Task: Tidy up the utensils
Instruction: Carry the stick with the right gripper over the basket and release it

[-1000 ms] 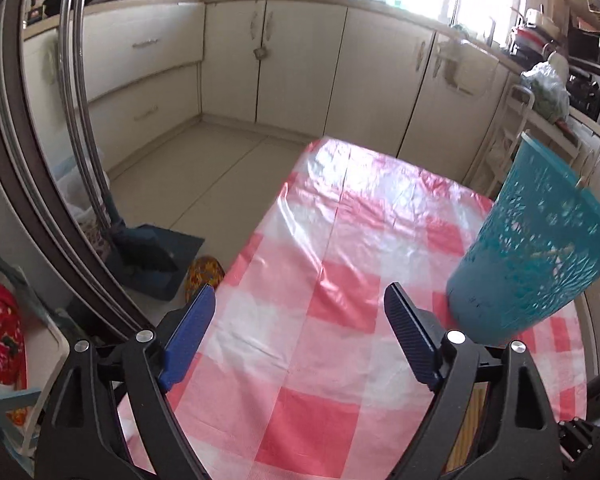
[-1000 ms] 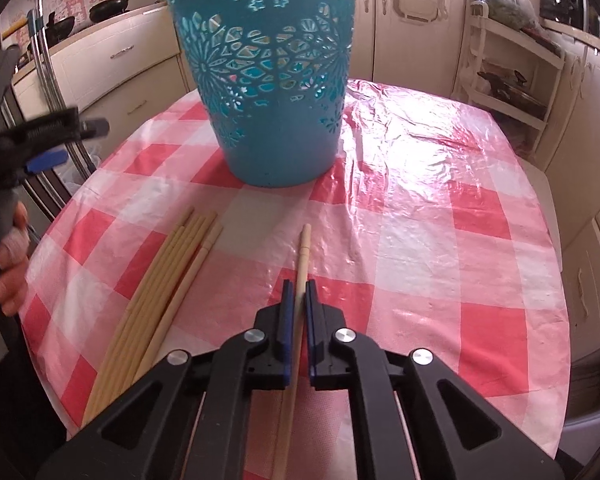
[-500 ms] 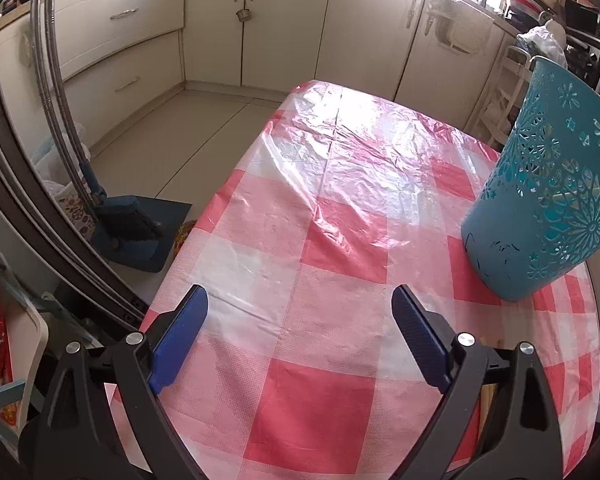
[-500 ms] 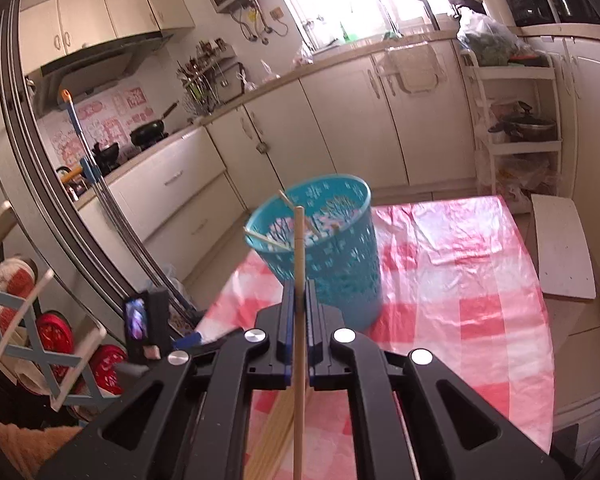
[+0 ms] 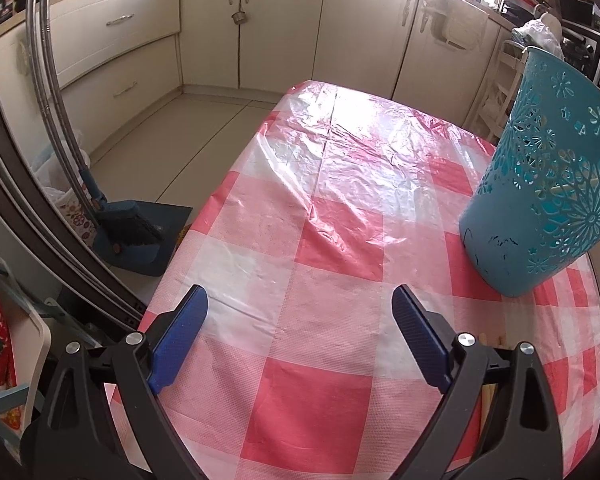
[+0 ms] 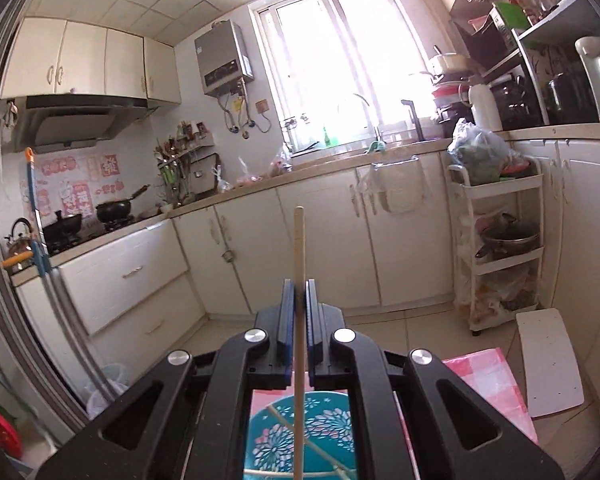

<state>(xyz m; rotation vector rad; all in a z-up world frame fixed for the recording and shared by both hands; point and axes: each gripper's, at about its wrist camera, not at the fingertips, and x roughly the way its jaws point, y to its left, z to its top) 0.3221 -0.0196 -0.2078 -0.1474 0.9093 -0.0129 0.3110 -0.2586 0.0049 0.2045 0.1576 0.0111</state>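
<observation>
My right gripper [image 6: 299,286] is shut on a pale wooden chopstick [image 6: 299,240] that stands upright between its blue pads. Its lower end hangs over the open mouth of the teal perforated basket [image 6: 300,436], seen from above with a few chopsticks lying inside. In the left wrist view the same basket [image 5: 548,184] stands at the right of the red-and-white checked table [image 5: 320,272]. My left gripper [image 5: 300,334] hovers wide open over the cloth with nothing between its fingers. Ends of more chopsticks [image 5: 488,392] peek out behind its right finger.
Cream kitchen cabinets [image 5: 252,28] line the far walls. A dustpan and brush [image 5: 132,236] rest on the floor left of the table. A white trolley shelf [image 6: 500,240] with pots stands at the right, and a white board [image 6: 550,360] lies beyond the table's far end.
My right gripper has lifted the chopstick off the cloth, tipped it upright and carried it above the basket. The left gripper tilted slightly downward over the table and opened a little wider.
</observation>
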